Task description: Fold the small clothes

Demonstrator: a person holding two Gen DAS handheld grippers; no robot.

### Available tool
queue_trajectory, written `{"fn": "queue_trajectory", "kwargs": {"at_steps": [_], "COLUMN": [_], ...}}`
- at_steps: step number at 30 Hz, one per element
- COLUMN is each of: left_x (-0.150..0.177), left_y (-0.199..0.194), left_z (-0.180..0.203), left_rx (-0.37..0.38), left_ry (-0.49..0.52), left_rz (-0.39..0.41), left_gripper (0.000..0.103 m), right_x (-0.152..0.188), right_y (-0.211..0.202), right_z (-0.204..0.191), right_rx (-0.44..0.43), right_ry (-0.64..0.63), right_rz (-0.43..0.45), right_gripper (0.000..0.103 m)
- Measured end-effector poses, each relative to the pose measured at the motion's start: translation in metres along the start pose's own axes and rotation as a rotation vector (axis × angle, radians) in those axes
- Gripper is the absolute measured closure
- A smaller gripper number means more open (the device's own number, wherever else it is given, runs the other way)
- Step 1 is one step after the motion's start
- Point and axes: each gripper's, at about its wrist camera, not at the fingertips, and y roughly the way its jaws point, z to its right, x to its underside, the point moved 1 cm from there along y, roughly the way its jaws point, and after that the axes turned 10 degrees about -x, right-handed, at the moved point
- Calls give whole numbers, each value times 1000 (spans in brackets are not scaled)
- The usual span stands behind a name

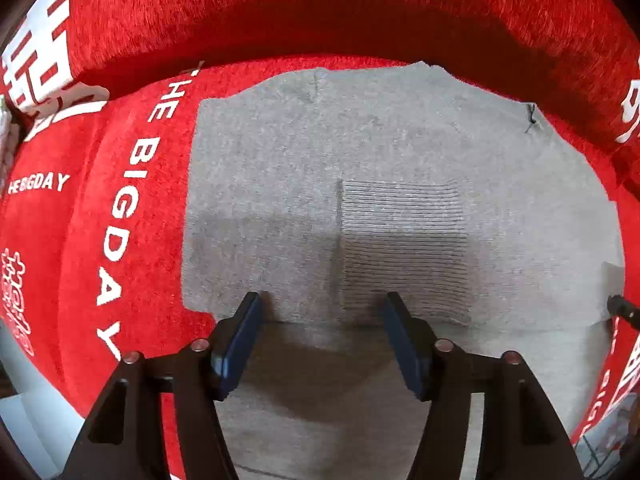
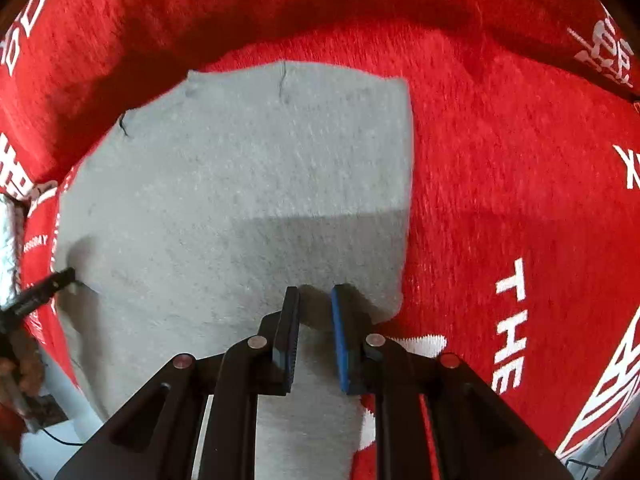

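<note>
We see the grey knit garment [image 1: 400, 184] lying flat on the red printed cloth [image 1: 100, 208], a ribbed patch [image 1: 404, 248] facing up. Our left gripper [image 1: 322, 304] hovers over it, jaws wide apart. Our right gripper [image 2: 315, 294] sits at the garment's right edge, jaws narrowly apart, gripping nothing.

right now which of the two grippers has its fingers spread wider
The left gripper: its fingers stand far apart over the grey garment. The right gripper shows only a narrow gap, near the garment's right edge.
</note>
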Motion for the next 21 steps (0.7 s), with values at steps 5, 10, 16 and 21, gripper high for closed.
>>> {"fn": "queue_trajectory", "kwargs": {"at_steps": [5,10,16,21], "left_x": [3,13,14,16], "left_y": [-1,-1,-2,-10], "left_z": [0,-4,-8,-4], "left_rx": [-7,-17,-4,-12], "left_ry": [11,-11,-18,19], "left_rz": [-26,-43,-43,-23], "left_gripper": [39,39,39,39], "right_x": [-2,-1,18,21], "right_y": [-9,-14,-23,-21], "right_z": [9,4,5,-1], "right_rx": [-16,-29,-59,-66], "right_ry": [29,56,101,117], "right_rz": [-30,-40,-52,-58], "right_gripper": [86,84,81,67]}}
